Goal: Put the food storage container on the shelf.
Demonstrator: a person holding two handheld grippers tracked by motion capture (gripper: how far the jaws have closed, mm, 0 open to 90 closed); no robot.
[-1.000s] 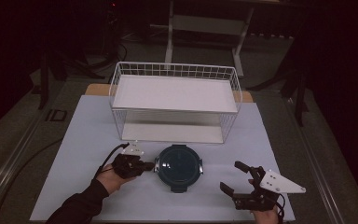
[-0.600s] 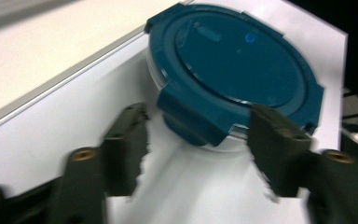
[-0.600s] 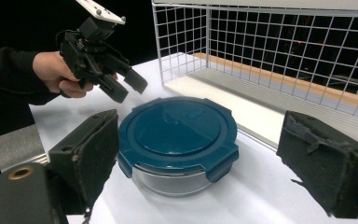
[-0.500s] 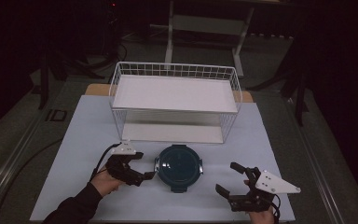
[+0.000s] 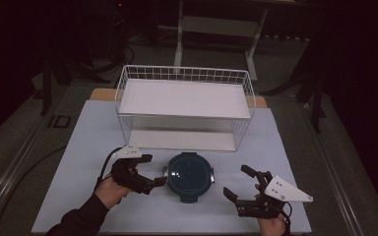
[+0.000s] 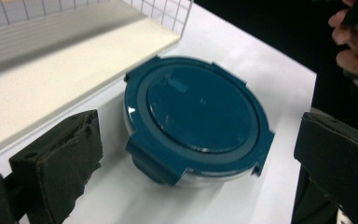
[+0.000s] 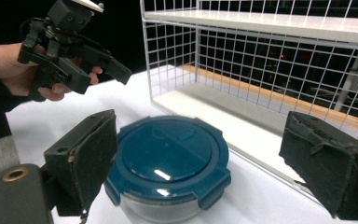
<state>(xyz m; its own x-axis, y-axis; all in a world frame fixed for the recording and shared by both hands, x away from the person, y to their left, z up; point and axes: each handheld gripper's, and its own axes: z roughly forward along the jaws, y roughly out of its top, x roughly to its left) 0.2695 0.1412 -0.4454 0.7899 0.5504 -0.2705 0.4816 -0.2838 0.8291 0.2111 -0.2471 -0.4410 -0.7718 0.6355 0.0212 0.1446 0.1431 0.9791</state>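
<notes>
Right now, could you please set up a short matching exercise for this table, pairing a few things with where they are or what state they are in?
Things:
1. container
2. wire rack
3. left hand-held gripper
4. right hand-held gripper

Places or states:
A. jaws open, just left of the container, touching nothing
B. at the back of the white table top, shelf bare
C. lid on, between the two grippers
D. jaws open, near the front right corner

Pairs: 1-C, 2-B, 3-A, 4-D
</notes>
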